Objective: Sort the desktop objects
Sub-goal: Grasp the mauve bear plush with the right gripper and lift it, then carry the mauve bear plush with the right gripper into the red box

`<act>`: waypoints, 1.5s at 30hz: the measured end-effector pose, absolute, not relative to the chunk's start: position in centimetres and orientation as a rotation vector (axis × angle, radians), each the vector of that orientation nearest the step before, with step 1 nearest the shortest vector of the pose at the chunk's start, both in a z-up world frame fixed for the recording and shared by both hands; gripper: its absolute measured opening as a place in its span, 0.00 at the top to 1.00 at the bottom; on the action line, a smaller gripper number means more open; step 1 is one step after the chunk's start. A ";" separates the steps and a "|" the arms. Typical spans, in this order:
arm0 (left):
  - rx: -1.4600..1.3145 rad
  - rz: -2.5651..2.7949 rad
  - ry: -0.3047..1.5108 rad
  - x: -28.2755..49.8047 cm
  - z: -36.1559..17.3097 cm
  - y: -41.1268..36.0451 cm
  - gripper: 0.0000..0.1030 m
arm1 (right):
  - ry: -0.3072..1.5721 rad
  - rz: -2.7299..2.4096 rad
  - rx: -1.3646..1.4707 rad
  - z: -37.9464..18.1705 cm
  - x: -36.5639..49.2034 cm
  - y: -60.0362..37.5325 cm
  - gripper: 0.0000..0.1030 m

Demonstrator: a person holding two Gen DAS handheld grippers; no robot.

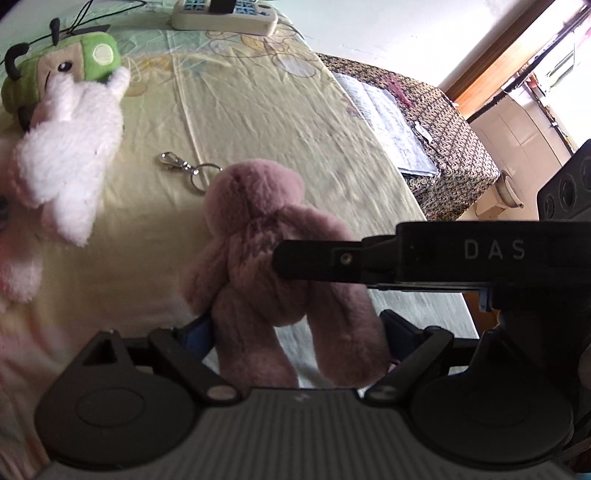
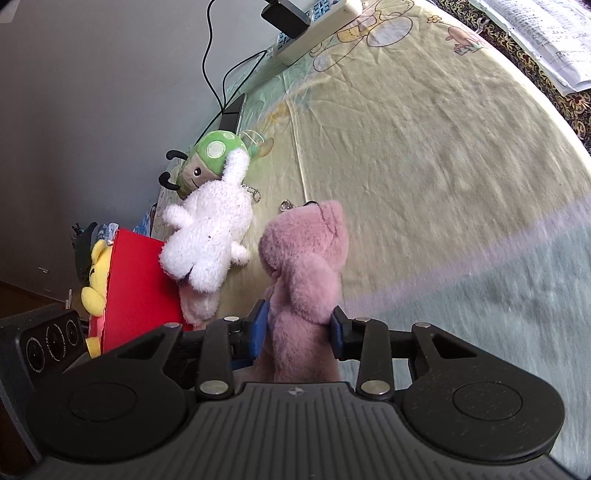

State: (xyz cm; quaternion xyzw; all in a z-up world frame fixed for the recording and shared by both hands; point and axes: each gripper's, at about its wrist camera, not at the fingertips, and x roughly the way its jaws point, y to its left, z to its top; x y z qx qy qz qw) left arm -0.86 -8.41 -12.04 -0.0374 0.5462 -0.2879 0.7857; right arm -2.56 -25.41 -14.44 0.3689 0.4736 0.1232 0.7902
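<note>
A table covered with a pale yellow cartoon-print cloth [image 2: 424, 140] carries a white plush [image 2: 208, 236] and a green plush [image 2: 212, 157] touching each other left of and beyond the fingers, a key clip [image 1: 184, 171] just ahead, and a power strip [image 2: 314, 35] far ahead.

bright daylight glares from the right, edges bend, near toys blur.
</note>
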 end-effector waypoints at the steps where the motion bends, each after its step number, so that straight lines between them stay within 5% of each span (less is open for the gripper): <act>1: -0.071 -0.626 1.172 -1.2 -11.9 -8.5 0.11 | 1.019 0.262 0.796 -14.4 -2.8 -25.4 0.64; 18: -0.040 -0.754 0.962 -4.1 -4.8 -3.5 0.11 | 0.824 0.224 0.804 -8.0 -6.9 -21.2 0.64; 45: -0.096 -0.640 0.548 -3.4 7.3 22.6 0.11 | 0.514 0.464 0.624 2.8 -1.2 1.7 0.64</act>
